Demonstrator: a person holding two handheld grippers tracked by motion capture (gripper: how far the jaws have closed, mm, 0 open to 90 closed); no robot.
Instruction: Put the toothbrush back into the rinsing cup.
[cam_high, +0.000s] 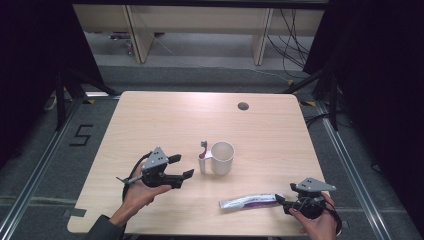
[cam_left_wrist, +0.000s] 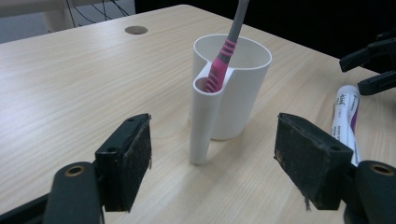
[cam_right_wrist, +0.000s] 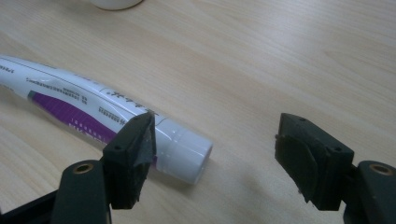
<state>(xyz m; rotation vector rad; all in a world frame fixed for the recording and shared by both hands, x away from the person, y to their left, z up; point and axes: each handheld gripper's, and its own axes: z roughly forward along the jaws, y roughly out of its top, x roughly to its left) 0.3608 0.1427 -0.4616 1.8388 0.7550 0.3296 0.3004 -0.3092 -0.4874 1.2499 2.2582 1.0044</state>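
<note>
Nearest the person, at the front edge of the wooden surface (cam_high: 150, 115), the right gripper (cam_high: 281, 201) rests low with its jaws spread and nothing clamped between them; in the right gripper view the white capped end of a toothpaste tube (cam_right_wrist: 93, 116) lies between the jaws, close against one black pad, while the other pad stands well clear of it. The tube (cam_high: 248, 201) lies flat, white with a purple band, its length running away from that gripper toward the person's left. A little farther in, the left gripper (cam_high: 181, 166) is held just above the surface, its jaws wide apart and empty, pointing at a white cup (cam_high: 221, 157). The cup (cam_left_wrist: 233, 88) stands upright near the middle of the surface, and a pink-and-grey toothbrush (cam_left_wrist: 223, 60) leans in its narrow side compartment.
</note>
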